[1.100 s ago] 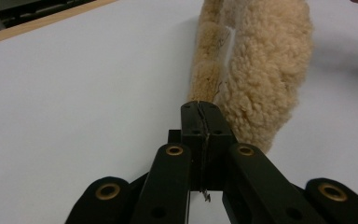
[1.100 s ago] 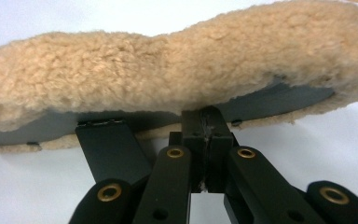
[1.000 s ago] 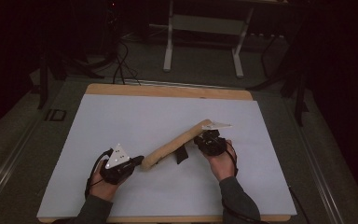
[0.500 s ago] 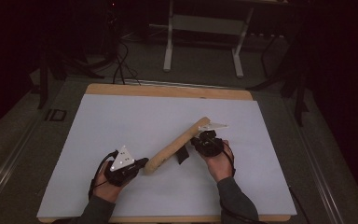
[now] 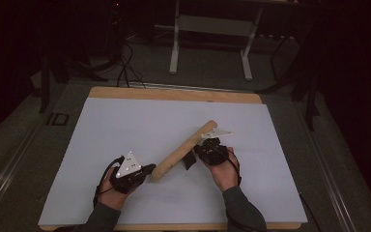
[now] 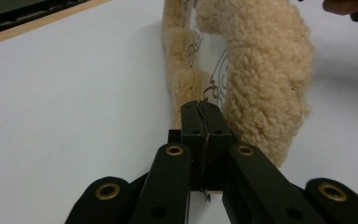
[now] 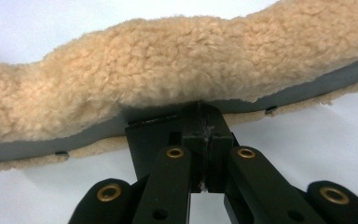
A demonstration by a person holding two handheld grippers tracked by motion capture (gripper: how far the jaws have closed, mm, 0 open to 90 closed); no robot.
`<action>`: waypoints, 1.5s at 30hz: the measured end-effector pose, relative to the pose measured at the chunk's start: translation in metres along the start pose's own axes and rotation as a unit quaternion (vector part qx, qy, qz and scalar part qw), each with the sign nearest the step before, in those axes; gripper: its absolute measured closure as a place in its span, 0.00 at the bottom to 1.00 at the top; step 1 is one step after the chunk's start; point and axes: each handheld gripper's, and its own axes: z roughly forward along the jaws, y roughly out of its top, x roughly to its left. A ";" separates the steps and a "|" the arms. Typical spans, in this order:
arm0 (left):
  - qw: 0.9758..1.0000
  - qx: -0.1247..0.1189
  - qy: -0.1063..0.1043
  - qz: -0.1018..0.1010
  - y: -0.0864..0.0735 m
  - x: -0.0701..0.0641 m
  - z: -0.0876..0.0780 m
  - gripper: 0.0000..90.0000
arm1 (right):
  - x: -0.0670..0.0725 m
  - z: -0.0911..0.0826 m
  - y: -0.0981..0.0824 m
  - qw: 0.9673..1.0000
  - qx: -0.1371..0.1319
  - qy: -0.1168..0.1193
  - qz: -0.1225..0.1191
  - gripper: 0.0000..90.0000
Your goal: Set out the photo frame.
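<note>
A long tan fleece cover (image 5: pixel 183 150) lies slantwise on the white board (image 5: pixel 125 121), folded lengthwise like a tube. My left gripper (image 5: pixel 150 170) is at its near end, jaws shut on the thin edge of the fleece cover (image 6: pixel 261 70), where a white printed lining shows. My right gripper (image 5: pixel 199 150) is at the cover's middle, on the right side. In the right gripper view its jaws (image 7: pixel 204 109) are shut on the grey lined edge under the fleece cover (image 7: pixel 168 70), next to a black tab (image 7: pixel 149 133). A hand holds each gripper.
The white board rests on a wooden tabletop whose edge (image 5: pixel 174 94) shows at the back. Beyond it, on the dark floor, stand the white legs of a stand (image 5: pixel 174 58) and some loose cables (image 5: pixel 125 72). Bare board lies left and right of the cover.
The left hand has edged slightly to the right and nearer. Both grips and the cover's slant look the same.
</note>
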 end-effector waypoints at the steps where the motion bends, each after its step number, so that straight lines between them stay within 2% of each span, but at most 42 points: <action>1: 1.000 -0.001 -0.001 0.000 0.000 -0.001 0.000 1.00 | 0.000 0.000 0.000 1.000 0.000 0.001 0.001 0.99; 16: 1.000 -0.004 -0.014 0.006 0.002 -0.006 0.004 1.00 | 0.001 0.001 0.000 1.000 0.002 0.000 0.002 0.99; 20: 1.000 -0.006 -0.024 0.009 0.003 -0.011 0.007 1.00 | 0.001 0.001 0.002 1.000 0.001 0.000 0.002 0.99; 45: 0.999 -0.014 -0.047 0.024 0.007 -0.029 0.019 1.00 | 0.002 0.001 0.006 1.000 0.008 0.004 -0.001 1.00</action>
